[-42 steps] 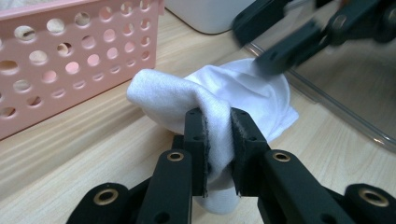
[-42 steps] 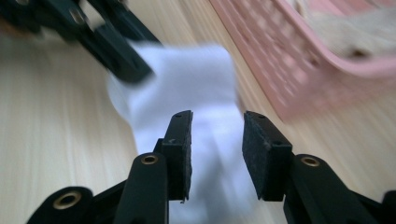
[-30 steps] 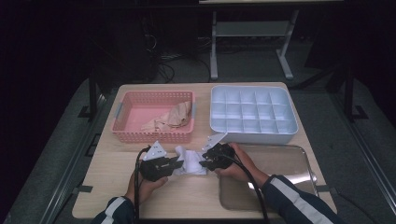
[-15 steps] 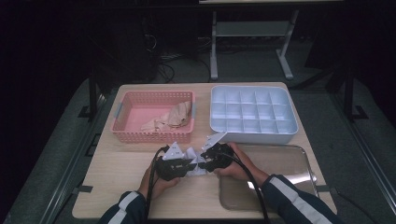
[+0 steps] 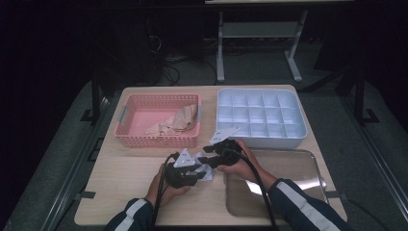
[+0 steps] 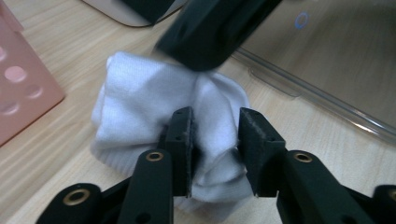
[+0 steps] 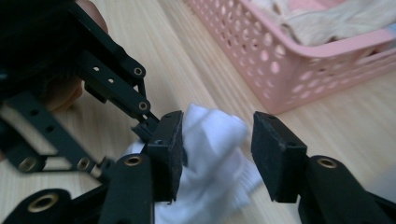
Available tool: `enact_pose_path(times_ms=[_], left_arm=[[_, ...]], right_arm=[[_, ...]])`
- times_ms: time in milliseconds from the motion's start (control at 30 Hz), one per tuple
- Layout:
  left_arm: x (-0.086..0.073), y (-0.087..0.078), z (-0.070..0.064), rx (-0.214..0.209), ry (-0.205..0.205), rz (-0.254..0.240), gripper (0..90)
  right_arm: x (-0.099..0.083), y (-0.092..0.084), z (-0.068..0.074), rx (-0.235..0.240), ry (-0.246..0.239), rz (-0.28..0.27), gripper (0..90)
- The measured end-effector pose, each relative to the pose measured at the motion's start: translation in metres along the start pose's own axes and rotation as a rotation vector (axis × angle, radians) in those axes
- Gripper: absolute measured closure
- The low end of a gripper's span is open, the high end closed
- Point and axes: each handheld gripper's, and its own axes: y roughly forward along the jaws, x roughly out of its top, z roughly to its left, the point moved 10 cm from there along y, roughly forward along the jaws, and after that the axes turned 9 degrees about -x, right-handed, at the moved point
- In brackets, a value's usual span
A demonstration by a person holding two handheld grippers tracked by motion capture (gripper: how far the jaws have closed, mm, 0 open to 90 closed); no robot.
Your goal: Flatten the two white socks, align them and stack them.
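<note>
White sock (image 6: 154,107), one, between two grippers' parted jaws.

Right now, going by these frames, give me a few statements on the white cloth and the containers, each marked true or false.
1. The white cloth lies on the wooden table. True.
2. The pink basket is empty. False: beige fabric lies in it.
3. The left gripper has cloth between its jaws. True.
4. The white divider tray holds socks. False: its compartments look empty.
5. The cloth sits on the metal tray. False: it lies beside it.
</note>
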Motion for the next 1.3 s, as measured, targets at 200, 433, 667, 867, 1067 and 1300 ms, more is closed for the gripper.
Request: enact_pose_path(times_ms=[200, 433, 667, 867, 1067, 1300], left_arm=[[-0.003, -0.009, -0.002, -0.01, -0.04, -0.01, 54.5], [-0.004, -0.03, 0.019, 0.051, -0.19, -0.104, 46.1], [0.013, -0.034, 0.03, 0.072, -0.223, -0.205, 40.8], [0.008, -0.032, 0.043, 0.08, -0.244, -0.169, 40.2], [-0.004, 0.0, 0.022, 0.043, -0.139, -0.034, 40.4], [-0.007, 0.002, 0.016, 0.087, -0.083, -0.011, 38.0]], right_arm=[[-0.018, 0.018, -0.006, -0.025, 0.01, 0.105, 58.9], [-0.034, 0.017, -0.01, -0.001, -0.008, 0.174, 56.6], [-0.036, 0.019, -0.011, -0.018, -0.023, 0.165, 54.1], [-0.036, 0.018, -0.009, -0.013, -0.024, 0.152, 53.9], [-0.037, 0.019, -0.011, -0.015, -0.024, 0.149, 52.2], [-0.039, 0.017, -0.013, -0.014, 0.006, 0.165, 43.5]])
